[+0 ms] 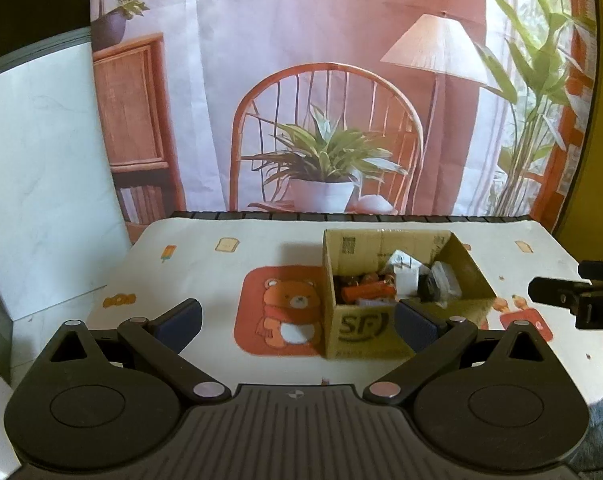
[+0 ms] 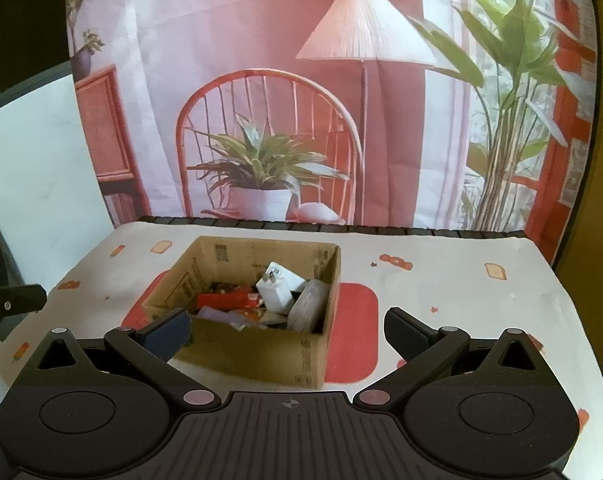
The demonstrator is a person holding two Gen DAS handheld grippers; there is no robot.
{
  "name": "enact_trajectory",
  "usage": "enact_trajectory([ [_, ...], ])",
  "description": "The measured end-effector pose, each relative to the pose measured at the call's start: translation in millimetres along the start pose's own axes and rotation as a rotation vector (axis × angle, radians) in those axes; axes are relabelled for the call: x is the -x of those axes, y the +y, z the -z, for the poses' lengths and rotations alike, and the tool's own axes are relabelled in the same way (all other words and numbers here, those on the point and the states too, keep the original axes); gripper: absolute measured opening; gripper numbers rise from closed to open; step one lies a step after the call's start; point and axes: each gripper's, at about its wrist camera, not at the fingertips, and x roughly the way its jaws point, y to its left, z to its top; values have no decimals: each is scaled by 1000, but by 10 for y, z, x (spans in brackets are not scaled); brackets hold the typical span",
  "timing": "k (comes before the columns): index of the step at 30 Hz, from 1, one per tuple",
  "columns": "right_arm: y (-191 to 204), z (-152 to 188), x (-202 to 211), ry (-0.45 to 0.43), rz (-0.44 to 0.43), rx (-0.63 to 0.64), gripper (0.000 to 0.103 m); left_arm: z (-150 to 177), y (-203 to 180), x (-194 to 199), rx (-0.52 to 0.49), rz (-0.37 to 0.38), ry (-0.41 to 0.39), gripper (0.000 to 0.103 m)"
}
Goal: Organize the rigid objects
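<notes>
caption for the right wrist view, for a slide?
Open right gripper facing an open brown cardboard box of small items on a cartoon-print tablecloth.

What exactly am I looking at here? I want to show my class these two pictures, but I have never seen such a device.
Each picture comes from a camera mounted on a hand-held gripper, looking forward along its two black fingers. A person holds one in each hand. The left gripper and the right gripper are both open and hold nothing. On the table's printed cloth stands an open cardboard box with small hard things inside: a white plug adapter, an orange-red item and others too jumbled to name. The room scene behind is a printed backdrop.
</notes>
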Motion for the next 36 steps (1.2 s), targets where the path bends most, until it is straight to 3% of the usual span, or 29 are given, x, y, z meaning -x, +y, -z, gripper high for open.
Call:
enact_trajectory([
  [16,135,377,533,-5,-8,-13,103,375,-42,583,31,-72,-54,103],
  [36,87,494,589,-10,19,-18,103,448,0,623,24,-94,-84,103],
])
